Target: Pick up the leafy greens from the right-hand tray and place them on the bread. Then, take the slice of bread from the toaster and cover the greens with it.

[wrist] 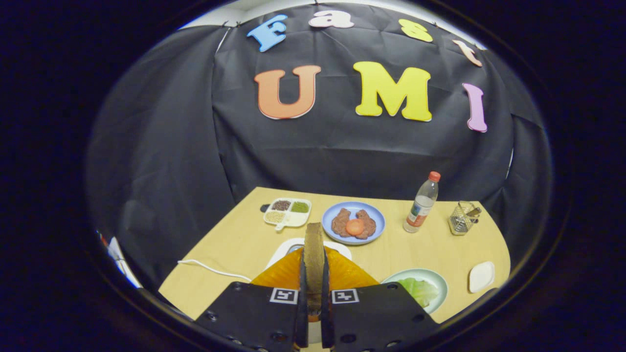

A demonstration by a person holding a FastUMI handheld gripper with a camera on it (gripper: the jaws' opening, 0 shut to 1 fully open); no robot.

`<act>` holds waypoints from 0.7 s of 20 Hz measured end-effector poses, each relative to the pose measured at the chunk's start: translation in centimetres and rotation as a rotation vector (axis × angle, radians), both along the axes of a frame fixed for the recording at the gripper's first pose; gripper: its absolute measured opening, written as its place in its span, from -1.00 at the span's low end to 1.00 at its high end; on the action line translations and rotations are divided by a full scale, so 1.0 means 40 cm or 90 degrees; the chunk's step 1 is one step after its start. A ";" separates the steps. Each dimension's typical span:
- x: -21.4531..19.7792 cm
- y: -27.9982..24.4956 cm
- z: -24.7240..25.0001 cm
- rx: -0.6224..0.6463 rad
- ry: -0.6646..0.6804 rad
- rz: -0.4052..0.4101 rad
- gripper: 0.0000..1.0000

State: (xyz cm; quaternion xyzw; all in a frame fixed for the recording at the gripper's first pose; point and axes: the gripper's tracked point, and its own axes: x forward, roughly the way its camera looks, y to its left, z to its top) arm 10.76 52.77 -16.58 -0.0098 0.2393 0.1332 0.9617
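My gripper [313,286] is shut on a slice of brown bread [313,244], held upright and edge-on between both fingers, its top standing out beyond them. Right under the fingers lies an orange object [347,274] with a white-rimmed body [288,247] behind it, probably the toaster; a white cable [205,266] runs off it to the left. To the right of the fingers a pale green plate [437,278] carries the leafy greens [418,289]. I cannot tell whether bread lies beneath the greens.
Beyond the bread sits a blue plate [376,220] with meat pieces and a tomato slice [355,227]. A white divided tray [288,213] of seasonings lies to its left. On the right stand a clear bottle [421,205], a wire basket [462,218] and a small white dish [481,276].
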 end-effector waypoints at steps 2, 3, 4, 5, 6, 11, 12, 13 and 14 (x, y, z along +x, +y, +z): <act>-0.007 -0.026 0.057 0.025 -0.011 0.004 -0.79; -0.008 -0.044 0.080 0.030 -0.020 0.002 -0.79; -0.011 -0.070 0.106 0.035 -0.029 -0.001 -0.79; -0.012 -0.099 0.122 0.040 -0.035 -0.008 -0.79; -0.016 -0.135 0.128 0.045 -0.038 -0.018 -0.80; -0.005 -0.310 0.048 0.039 -0.014 -0.084 -0.80; 0.002 -0.335 0.012 0.039 0.001 -0.093 -0.80; 0.004 -0.351 -0.022 0.042 0.017 -0.101 -0.80; 0.004 -0.364 -0.053 0.045 0.029 -0.104 -0.80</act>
